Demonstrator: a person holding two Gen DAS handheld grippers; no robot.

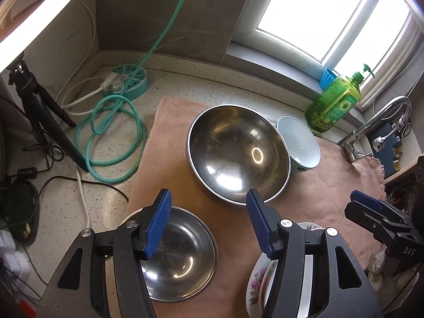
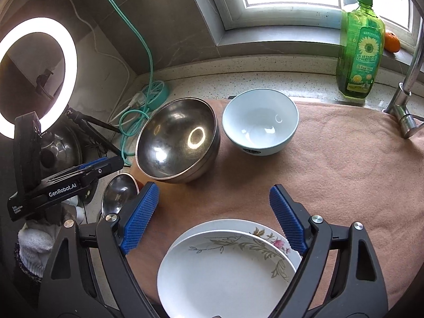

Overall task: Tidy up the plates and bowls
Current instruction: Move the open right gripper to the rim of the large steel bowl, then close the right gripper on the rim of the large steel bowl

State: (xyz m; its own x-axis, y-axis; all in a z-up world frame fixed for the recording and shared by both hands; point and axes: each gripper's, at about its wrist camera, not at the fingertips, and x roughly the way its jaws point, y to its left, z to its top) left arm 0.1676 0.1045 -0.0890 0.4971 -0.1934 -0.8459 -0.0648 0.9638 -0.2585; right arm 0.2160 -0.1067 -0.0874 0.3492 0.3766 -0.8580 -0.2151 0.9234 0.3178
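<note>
A large steel bowl [image 1: 238, 153] [image 2: 177, 140] sits on the pink cloth [image 1: 169, 164] [image 2: 344, 164]. A pale blue bowl [image 1: 299, 143] [image 2: 259, 122] stands just right of it. A shallow steel dish [image 1: 180, 254] [image 2: 119, 196] lies at the cloth's left front. White floral plates [image 2: 228, 267] [image 1: 261, 278] are stacked at the front. My left gripper [image 1: 209, 225] is open and empty above the gap between the dish and the plates. My right gripper [image 2: 214, 217] is open and empty over the plates' far edge.
A green soap bottle [image 1: 334, 100] [image 2: 360, 50] stands by the window sill. A faucet [image 1: 379, 122] [image 2: 408, 79] is at the right. A teal power strip [image 1: 127, 79] with coiled cable, a tripod [image 1: 39, 114] and a ring light [image 2: 34, 76] are at the left.
</note>
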